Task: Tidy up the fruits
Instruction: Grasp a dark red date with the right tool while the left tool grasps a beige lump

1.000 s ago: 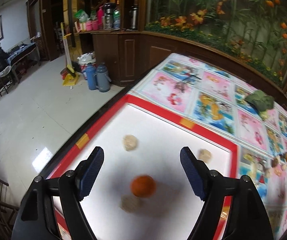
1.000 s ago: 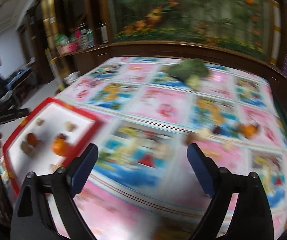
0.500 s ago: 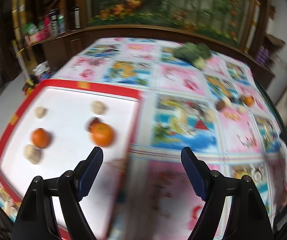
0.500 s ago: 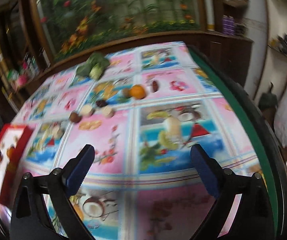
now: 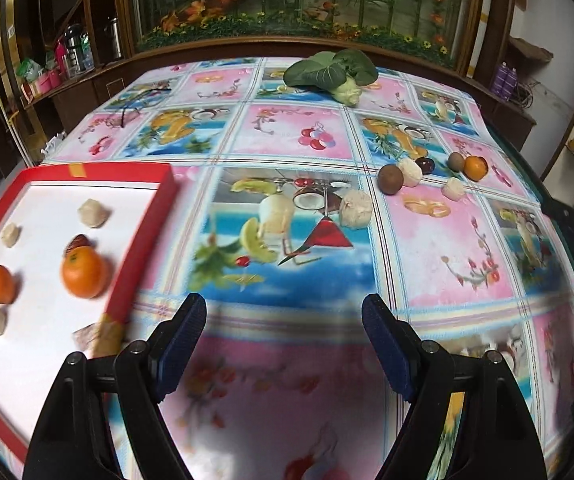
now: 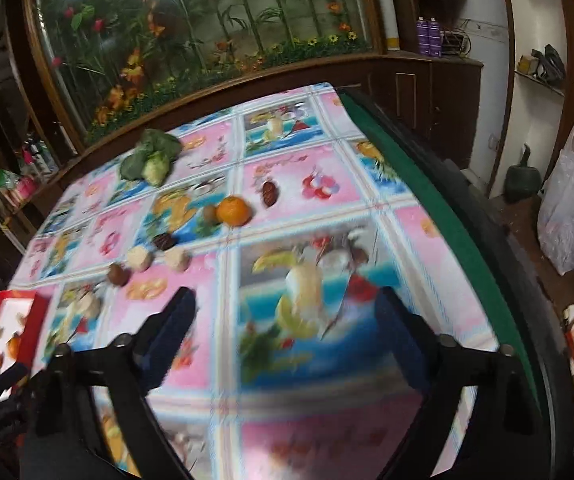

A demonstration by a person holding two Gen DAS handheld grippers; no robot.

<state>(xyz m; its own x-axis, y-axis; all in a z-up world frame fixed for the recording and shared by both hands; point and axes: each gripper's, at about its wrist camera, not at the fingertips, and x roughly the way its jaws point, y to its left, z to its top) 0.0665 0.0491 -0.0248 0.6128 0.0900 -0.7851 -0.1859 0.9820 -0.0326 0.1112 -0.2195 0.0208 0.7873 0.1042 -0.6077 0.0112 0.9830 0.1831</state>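
Left gripper (image 5: 283,320) jaws wide apart, nothing between them, above the patterned tabletop (image 5: 467,248); right gripper (image 6: 287,312) jaws have just been closing but stand apart and empty, blurred. Loose fruits sit mid-tabletop: an orange (image 6: 233,210), brown round fruit (image 5: 390,178), pale lumps (image 5: 355,209), with a leafy vegetable (image 5: 333,74) beyond them. The red-rimmed tray (image 5: 143,248) holds two oranges (image 5: 84,274) and pale pieces, clear in left view, tiny in right, which alone shows a white bag (image 6: 571,208).
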